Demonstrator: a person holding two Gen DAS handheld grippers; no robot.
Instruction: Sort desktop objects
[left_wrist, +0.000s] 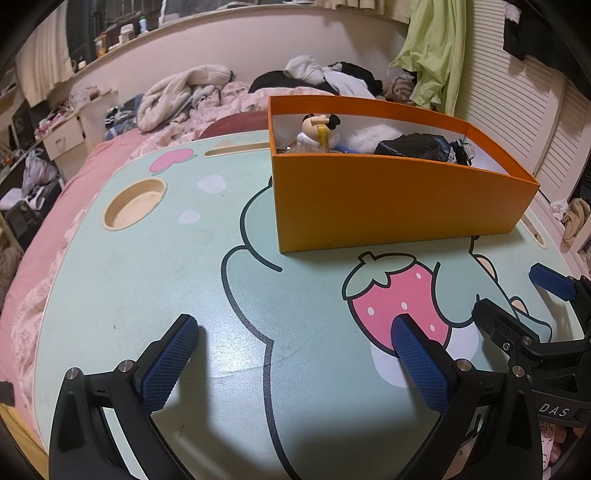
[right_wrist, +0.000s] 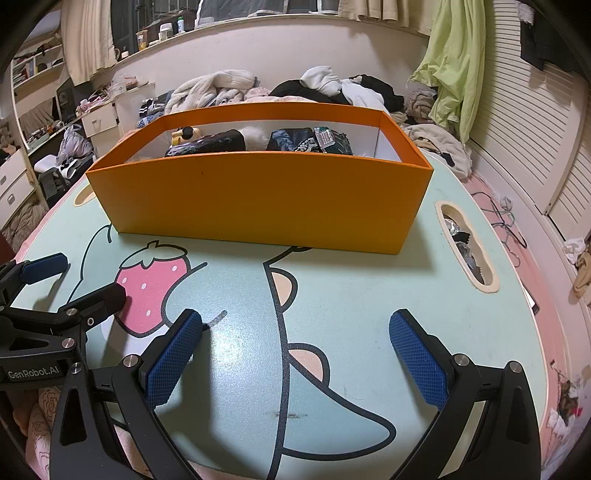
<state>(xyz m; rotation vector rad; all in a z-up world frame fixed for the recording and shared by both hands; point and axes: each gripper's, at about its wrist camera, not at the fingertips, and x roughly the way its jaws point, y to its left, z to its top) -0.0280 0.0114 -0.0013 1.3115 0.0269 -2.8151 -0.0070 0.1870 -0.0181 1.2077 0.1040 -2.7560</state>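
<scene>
An orange box (left_wrist: 391, 199) stands at the far side of the mint-green lap table (left_wrist: 147, 280). Inside it lie a small panda-like figure (left_wrist: 317, 129), a white fluffy thing (left_wrist: 369, 138) and dark wrapped items (left_wrist: 417, 146). The right wrist view shows the same box (right_wrist: 258, 199) straight ahead with the dark items (right_wrist: 306, 142) inside. My left gripper (left_wrist: 295, 350) is open over the bare tabletop, well short of the box. My right gripper (right_wrist: 295, 347) is also open with nothing between its fingers. Each gripper appears at the edge of the other's view.
The table has a round cup recess (left_wrist: 135, 203) at the far left and a slot (right_wrist: 467, 247) at the right holding small foil-like bits. The table rests on a pink bed (left_wrist: 48, 251) strewn with clothes (right_wrist: 332, 88). Louvred doors (right_wrist: 517, 122) stand at the right.
</scene>
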